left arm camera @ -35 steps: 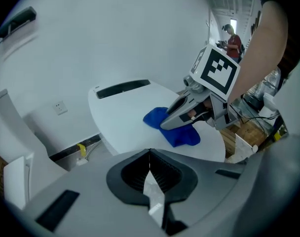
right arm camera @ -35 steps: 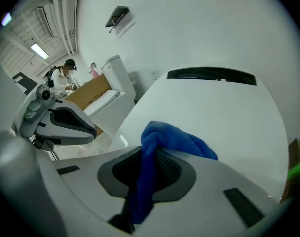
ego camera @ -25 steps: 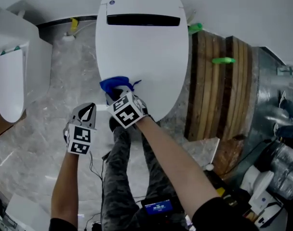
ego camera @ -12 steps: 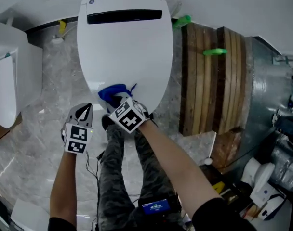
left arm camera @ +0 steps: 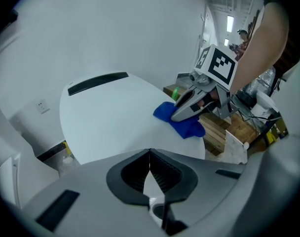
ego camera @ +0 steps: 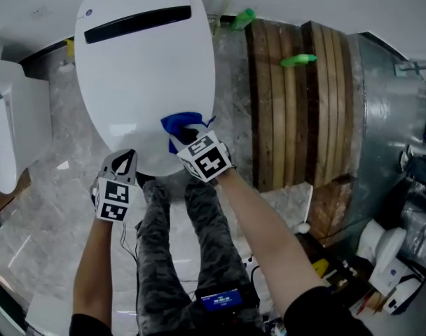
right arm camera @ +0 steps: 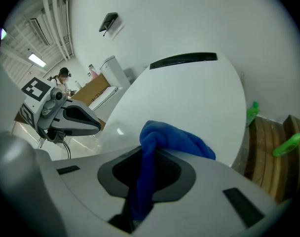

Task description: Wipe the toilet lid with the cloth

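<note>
The white toilet lid (ego camera: pixel 139 75) fills the upper left of the head view, with a black slot near its far end. My right gripper (ego camera: pixel 188 136) is shut on a blue cloth (ego camera: pixel 183 124) and presses it on the lid's near right edge. The right gripper view shows the cloth (right arm camera: pixel 162 142) bunched between its jaws over the lid (right arm camera: pixel 189 98). My left gripper (ego camera: pixel 124 161) is shut and holds nothing, just off the lid's near rim. In the left gripper view, the cloth (left arm camera: pixel 182 125) lies on the lid (left arm camera: pixel 115 122) under the right gripper.
A stack of wooden boards (ego camera: pixel 297 103) stands right of the toilet, with green items (ego camera: pixel 299 60) on it. Another white fixture (ego camera: pixel 10 142) is at the left. The person's legs (ego camera: pixel 178 250) are below the lid on the marble floor (ego camera: pixel 38 215). Clutter fills the lower right.
The right gripper has swept the cloth from the lid's near left edge across to its near right edge. The left gripper has kept beside the near rim while the view shifted right.
</note>
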`<act>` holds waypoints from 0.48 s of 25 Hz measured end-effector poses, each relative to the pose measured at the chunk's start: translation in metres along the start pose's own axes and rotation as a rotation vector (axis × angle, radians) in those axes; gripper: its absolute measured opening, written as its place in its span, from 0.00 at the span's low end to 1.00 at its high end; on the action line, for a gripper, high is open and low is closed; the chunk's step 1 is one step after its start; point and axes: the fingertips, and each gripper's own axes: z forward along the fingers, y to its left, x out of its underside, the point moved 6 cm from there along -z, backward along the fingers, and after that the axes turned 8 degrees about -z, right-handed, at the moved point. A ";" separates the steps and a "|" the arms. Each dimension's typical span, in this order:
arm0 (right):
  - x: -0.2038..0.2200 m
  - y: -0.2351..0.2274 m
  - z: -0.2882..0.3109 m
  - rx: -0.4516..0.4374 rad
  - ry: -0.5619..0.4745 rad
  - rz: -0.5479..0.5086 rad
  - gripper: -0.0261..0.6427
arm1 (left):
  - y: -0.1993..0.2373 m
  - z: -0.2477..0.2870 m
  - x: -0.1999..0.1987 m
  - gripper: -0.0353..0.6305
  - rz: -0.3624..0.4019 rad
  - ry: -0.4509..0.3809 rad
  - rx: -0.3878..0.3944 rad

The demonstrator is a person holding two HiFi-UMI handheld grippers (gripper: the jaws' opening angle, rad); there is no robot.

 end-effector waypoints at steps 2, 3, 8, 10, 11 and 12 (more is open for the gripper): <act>0.013 -0.011 -0.009 0.010 -0.013 0.020 0.12 | -0.011 0.004 -0.004 0.07 0.000 0.005 -0.007; 0.018 -0.016 -0.014 0.011 -0.019 0.028 0.12 | -0.016 0.005 -0.005 0.07 -0.001 0.008 -0.012; 0.045 -0.021 -0.029 -0.002 -0.016 0.100 0.12 | -0.044 0.009 -0.003 0.07 -0.025 0.036 -0.041; 0.050 -0.017 -0.030 0.003 -0.019 0.091 0.12 | -0.056 0.010 -0.001 0.07 -0.052 0.036 -0.042; 0.052 -0.016 -0.030 0.009 -0.019 0.085 0.12 | -0.060 0.010 -0.001 0.07 -0.062 0.034 -0.040; 0.052 -0.015 -0.030 0.015 -0.017 0.082 0.12 | -0.064 0.009 -0.001 0.07 -0.070 0.031 -0.038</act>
